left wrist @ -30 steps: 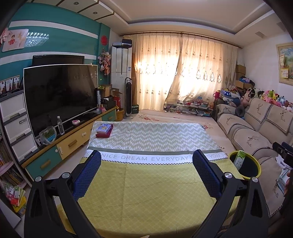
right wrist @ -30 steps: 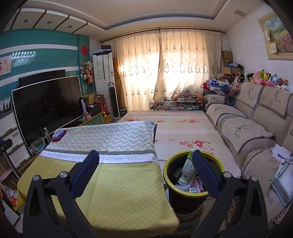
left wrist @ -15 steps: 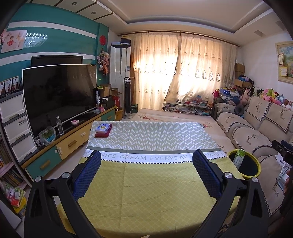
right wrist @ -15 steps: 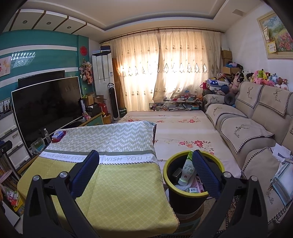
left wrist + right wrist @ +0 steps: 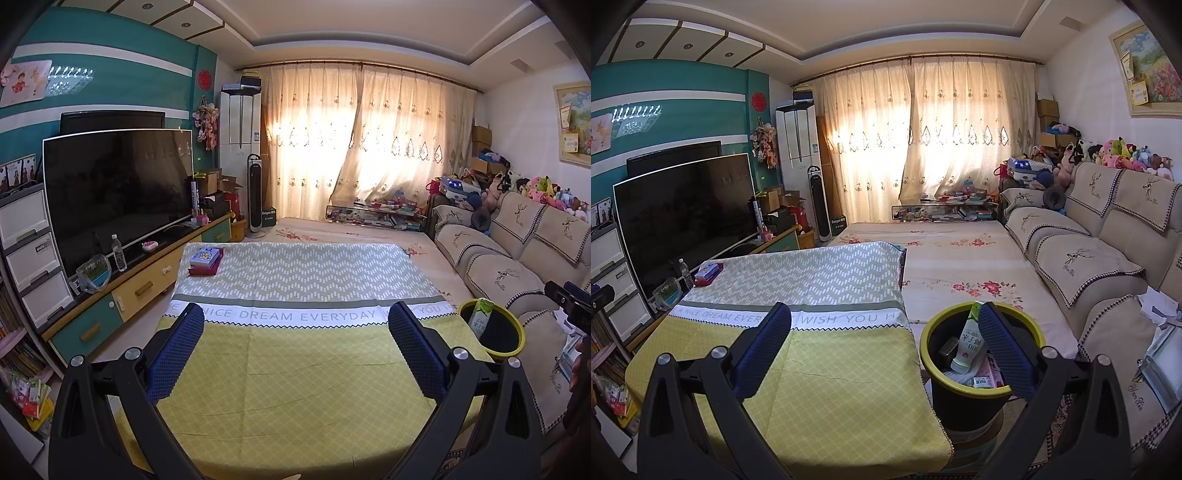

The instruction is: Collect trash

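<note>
A black trash bin with a yellow rim (image 5: 925, 334) stands on the floor right of the table. It holds a green-white drink carton (image 5: 969, 341), a pink carton (image 5: 991, 373) and other scraps. The bin also shows at the right in the left wrist view (image 5: 519, 328), with the carton (image 5: 480, 317) sticking up. My left gripper (image 5: 295, 334) is open and empty above the yellow-green tablecloth (image 5: 295, 376). My right gripper (image 5: 881, 338) is open and empty, over the table's right edge, its right finger in front of the bin.
A red box with a blue pack on it (image 5: 205, 260) lies at the table's far left corner. A TV (image 5: 118, 188) and low cabinet with a water bottle (image 5: 119, 253) stand left. A sofa (image 5: 1108, 266) runs along the right. A floral-covered platform (image 5: 960, 258) lies behind the table.
Both views have drifted very slightly; the grippers stay open and empty and nothing on the table or in the bin has moved.
</note>
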### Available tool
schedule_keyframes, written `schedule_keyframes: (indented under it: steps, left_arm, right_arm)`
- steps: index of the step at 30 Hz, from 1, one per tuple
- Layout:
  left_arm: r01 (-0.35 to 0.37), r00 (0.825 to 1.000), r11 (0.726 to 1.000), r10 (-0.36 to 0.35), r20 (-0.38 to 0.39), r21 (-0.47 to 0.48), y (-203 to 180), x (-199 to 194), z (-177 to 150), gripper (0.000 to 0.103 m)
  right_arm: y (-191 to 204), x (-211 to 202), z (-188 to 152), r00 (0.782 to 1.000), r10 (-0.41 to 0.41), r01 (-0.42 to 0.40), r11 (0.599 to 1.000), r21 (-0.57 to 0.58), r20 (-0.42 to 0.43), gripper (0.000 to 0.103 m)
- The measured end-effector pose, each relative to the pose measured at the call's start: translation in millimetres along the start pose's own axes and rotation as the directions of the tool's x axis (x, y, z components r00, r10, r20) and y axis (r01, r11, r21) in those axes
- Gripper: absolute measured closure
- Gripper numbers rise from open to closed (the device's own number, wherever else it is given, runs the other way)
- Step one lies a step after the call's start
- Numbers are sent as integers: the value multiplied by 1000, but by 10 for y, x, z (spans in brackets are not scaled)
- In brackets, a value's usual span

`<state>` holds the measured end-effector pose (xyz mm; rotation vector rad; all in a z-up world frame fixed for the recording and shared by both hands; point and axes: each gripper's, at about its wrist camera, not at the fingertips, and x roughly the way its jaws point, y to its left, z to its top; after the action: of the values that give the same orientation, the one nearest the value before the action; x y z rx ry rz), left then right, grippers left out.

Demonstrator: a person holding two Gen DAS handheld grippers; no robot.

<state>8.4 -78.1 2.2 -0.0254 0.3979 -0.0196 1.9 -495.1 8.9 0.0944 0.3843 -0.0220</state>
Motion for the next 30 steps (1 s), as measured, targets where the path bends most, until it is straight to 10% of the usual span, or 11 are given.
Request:
schedule_keyframes:
  steps: [30]
  left_arm:
    - [5,1000,1000,-5,-11,-2,13,48,-40,5]
  right_arm:
    - [54,82,-75,1000,11,-11,1000,3,-15,7]
